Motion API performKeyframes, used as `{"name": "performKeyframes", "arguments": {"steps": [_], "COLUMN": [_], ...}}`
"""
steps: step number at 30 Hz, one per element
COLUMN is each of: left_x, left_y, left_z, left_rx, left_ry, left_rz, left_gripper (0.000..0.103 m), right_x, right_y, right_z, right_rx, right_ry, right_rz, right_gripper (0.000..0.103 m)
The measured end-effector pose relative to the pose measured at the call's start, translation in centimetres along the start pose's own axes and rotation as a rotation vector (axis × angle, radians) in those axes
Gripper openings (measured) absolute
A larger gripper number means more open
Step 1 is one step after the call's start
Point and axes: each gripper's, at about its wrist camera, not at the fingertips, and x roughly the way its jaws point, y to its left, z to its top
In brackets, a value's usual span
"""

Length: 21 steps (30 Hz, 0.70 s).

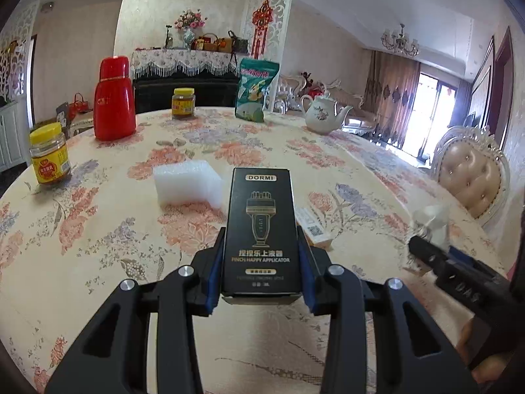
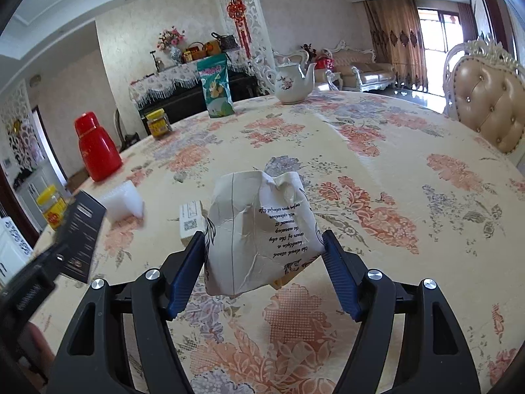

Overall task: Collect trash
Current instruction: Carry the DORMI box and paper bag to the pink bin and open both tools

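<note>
Black box (image 1: 261,229) in left jaws, crumpled cup (image 2: 261,229) in right

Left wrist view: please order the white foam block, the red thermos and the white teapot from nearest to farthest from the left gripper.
From the left gripper:
1. White foam block, just ahead, slightly left.
2. Red thermos, far left.
3. White teapot, far edge, right.
</note>
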Motion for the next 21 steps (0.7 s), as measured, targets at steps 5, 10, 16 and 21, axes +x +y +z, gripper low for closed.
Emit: {"name": "performKeyframes", "arguments": {"steps": [5,10,16,21], "left_x": [-0.6,-0.6,-1.3,-2.2], "left_y": [-0.1,0.0,-0.8,-2.5], "left_z": [0.0,0.0,-0.3,-0.7], "left_rx": [0.003,0.002,0.037,0.071], "left_ry": [-0.017,-0.025,-0.057,-0.055], "left_rz": [-0.009,-0.007,-0.051,-0.145], "left_gripper": [0.038,0.038,0.038,0.038], "right_x": [0.1,-2.0,-5.5,-8.1], "right_y": [0.4,1.4,1.2,-0.5], "right_z": [-0.2,-0.2,-0.5,-1.6], "right_rx": [-0.002,-0.034,-0.087,-0.097], "right_ry": [0.028,0.052,0.036,0.022], "right_rz": [-0.005,0.010,0.027,0.022], "right_gripper": [0.068,0.068,0.068,0.068]}}
